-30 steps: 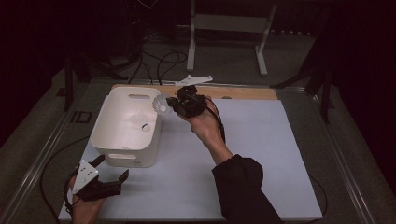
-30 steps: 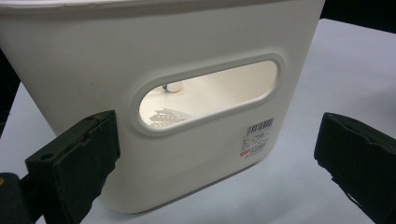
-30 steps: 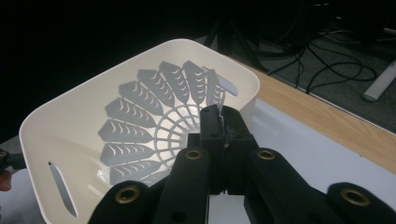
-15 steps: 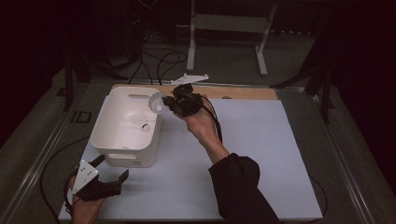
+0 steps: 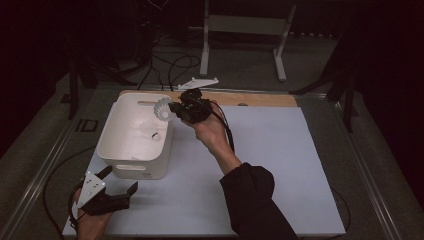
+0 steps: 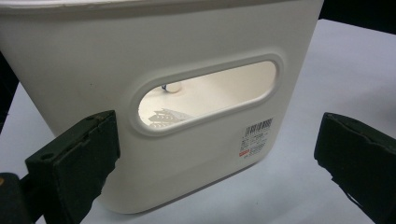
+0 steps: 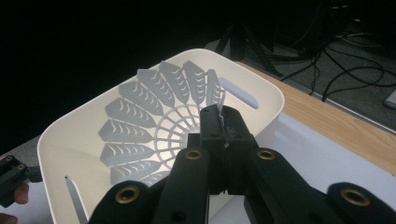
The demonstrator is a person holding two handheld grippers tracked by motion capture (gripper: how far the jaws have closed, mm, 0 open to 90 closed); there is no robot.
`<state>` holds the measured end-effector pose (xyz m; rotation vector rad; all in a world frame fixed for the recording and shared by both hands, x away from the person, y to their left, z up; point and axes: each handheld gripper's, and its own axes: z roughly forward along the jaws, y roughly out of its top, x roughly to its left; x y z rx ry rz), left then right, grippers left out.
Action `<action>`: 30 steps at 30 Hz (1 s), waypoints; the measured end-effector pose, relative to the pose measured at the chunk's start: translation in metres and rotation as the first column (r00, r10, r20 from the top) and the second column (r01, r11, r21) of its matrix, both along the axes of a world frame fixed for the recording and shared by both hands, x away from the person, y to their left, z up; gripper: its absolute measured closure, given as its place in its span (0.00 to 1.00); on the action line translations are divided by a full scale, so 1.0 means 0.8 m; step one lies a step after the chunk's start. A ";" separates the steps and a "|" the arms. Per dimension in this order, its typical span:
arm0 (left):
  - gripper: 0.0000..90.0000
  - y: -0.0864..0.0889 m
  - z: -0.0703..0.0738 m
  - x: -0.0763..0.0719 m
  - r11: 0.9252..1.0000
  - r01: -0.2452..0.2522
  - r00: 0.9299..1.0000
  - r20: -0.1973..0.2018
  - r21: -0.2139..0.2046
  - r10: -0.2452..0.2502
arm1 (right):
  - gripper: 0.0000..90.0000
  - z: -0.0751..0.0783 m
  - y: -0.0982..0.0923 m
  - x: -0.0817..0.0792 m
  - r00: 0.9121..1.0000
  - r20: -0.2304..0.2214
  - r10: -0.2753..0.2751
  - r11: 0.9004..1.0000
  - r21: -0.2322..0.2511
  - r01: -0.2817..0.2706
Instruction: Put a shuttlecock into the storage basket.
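Your right gripper (image 5: 172,109) has its fingers pinched on the skirt rim of the white plastic shuttlecock (image 5: 163,109), which hangs over the right rim of the white plastic bin (image 5: 134,165) with its long axis roughly level and its skirt toward 9 o'clock. The bin's floor lies straight below (another shuttlecock (image 5: 147,127) rests there). Your left gripper (image 5: 120,182), fingers spread and empty, waits at the bin's 6 o'clock on the desk (image 5: 280,165).

Dim lab, white-topped table (image 5: 280,165), floor cables (image 5: 170,65), metal stand (image 5: 245,25) behind
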<state>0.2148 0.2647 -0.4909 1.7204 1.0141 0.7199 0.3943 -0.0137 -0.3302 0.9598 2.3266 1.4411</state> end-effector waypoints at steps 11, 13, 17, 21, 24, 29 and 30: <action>0.01 0.000 0.000 0.000 1.000 -0.004 1.000 0.002 -0.004 0.004 | 0.99 0.002 0.011 0.000 1.000 0.006 0.014 1.000 -0.002 -0.014; 0.01 0.001 0.000 -0.001 1.000 -0.005 1.000 0.003 -0.006 0.005 | 0.99 0.002 0.014 -0.001 1.000 0.008 0.017 1.000 -0.003 -0.017; 0.01 0.000 0.000 -0.001 1.000 -0.005 1.000 0.004 -0.006 0.005 | 0.99 0.002 0.017 -0.001 1.000 0.007 0.020 1.000 -0.002 -0.020; 0.01 0.000 0.000 -0.001 1.000 -0.006 1.000 0.005 -0.002 0.006 | 0.99 0.002 0.022 -0.001 1.000 0.004 0.028 1.000 0.000 -0.028; 0.01 0.002 0.000 -0.001 1.000 -0.006 1.000 0.005 0.000 0.006 | 0.99 0.001 0.025 -0.001 0.999 0.005 0.035 0.999 0.000 -0.035; 0.01 0.002 0.000 -0.001 1.000 -0.006 1.000 0.005 0.005 0.006 | 0.99 0.000 0.027 -0.001 0.999 0.003 0.037 0.999 -0.003 -0.037; 0.01 0.001 0.000 -0.001 1.000 -0.005 1.000 0.006 0.002 0.005 | 0.99 0.000 0.028 -0.001 0.999 0.001 0.039 0.999 -0.004 -0.039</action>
